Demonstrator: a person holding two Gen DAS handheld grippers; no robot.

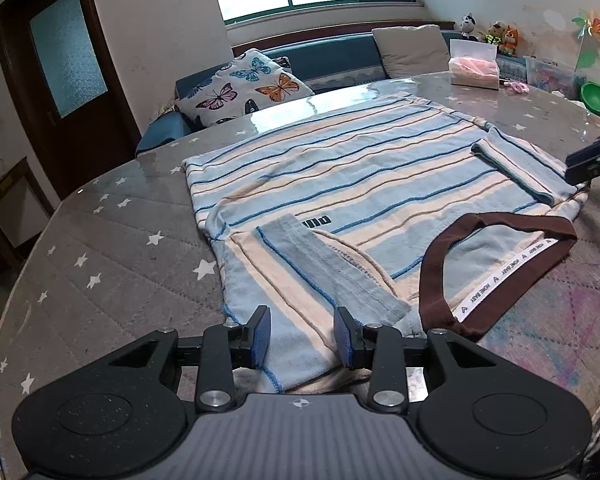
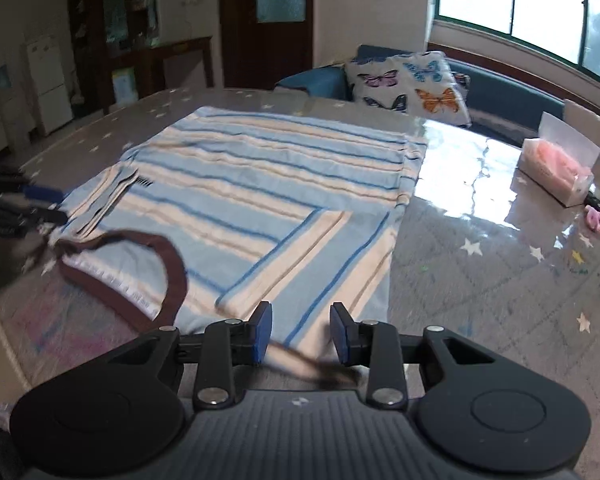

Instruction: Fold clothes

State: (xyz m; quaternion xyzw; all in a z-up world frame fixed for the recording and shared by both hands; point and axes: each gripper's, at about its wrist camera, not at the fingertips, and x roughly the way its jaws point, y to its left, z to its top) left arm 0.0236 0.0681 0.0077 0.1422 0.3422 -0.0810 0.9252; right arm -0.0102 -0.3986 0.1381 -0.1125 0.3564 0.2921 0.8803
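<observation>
Left jaws: the left gripper [image 1: 302,334] has its blue pads apart, spread over the near hem of the shirt, with cloth lying between them and neither pad pressing on it.
Right jaws: the right gripper [image 2: 300,332] also stands with its jaws apart, above the near corner of the shirt; a dark blurred strip crosses the gap, and I cannot tell what it is.
Shirt: a striped T-shirt [image 1: 340,168] in pale blue, cream and thin dark blue lines lies flat across the tabletop [image 1: 112,248], its neck end towards the person.
Left sleeve: the sleeve [image 1: 332,272] on the left is folded inward over the body of the shirt, just ahead of the left jaws.
Collar: the brown collar [image 1: 432,264] lies open in a loop, showing a white printed tape inside.
Right sleeve: the other sleeve [image 1: 512,168] is folded inward too, lying at the far right of the shirt.
Tabletop: grey quilted cover with white stars, under a glossy clear sheet.
Beyond: a butterfly cushion [image 1: 244,88] on a blue sofa, then a tissue box [image 1: 474,66] on the far right of the tabletop.
</observation>
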